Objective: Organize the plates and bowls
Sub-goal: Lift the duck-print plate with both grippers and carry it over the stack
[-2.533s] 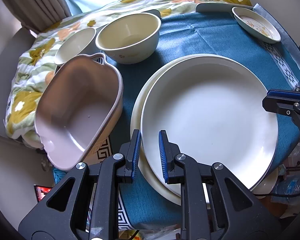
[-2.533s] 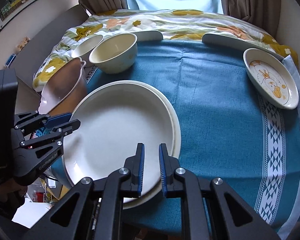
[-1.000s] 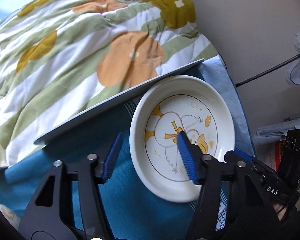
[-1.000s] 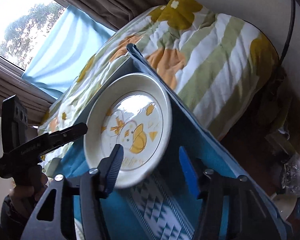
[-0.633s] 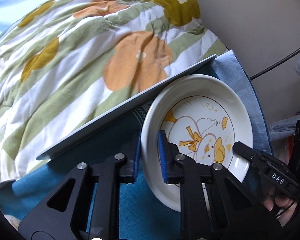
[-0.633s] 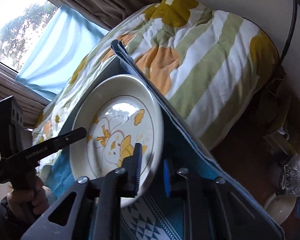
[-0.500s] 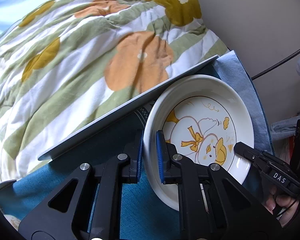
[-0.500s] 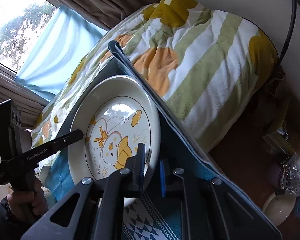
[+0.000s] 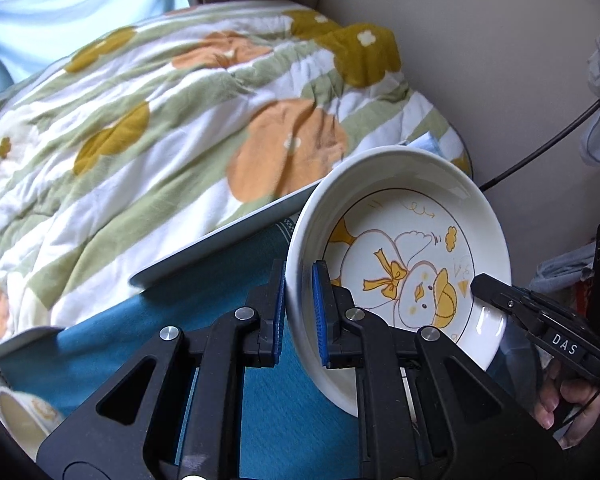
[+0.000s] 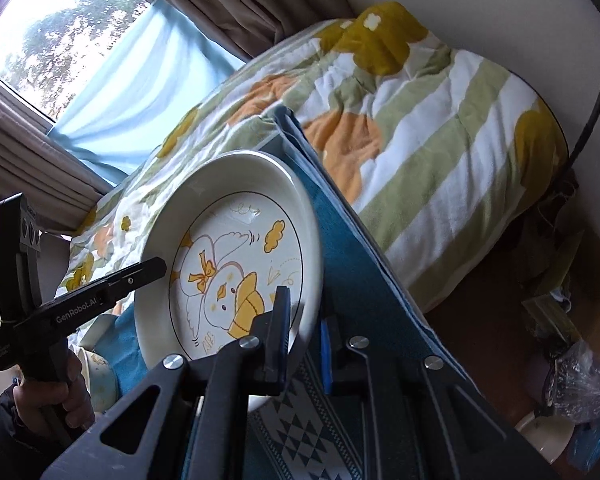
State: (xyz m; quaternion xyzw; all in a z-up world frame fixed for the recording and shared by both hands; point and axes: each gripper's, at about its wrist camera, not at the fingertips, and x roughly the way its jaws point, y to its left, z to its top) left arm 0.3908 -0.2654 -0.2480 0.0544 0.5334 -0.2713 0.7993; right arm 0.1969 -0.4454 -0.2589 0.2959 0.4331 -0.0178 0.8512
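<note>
Left gripper (image 9: 299,312) and right gripper (image 10: 305,330), 2 in all, each pinch opposite rims of 1 white glazed dish with a yellow duck drawing (image 9: 404,280), tilted at the frame's centre right above the teal tablecloth (image 9: 140,344). Judged risks: uneven pull could twist the slick rim free; 1 cream bowl (image 9: 16,416) sits lower left.

Soft daylight, medium bright, comes from window (image 10: 40,44) at upper left of right wrist view; glass there overexposed, white. Small glare spots on duck plate (image 10: 236,248) (image 9: 400,260). Blanket (image 9: 140,120) beyond plate slightly blurred. Strong fisheye bending and dark corners in both views. Shadows weak.
</note>
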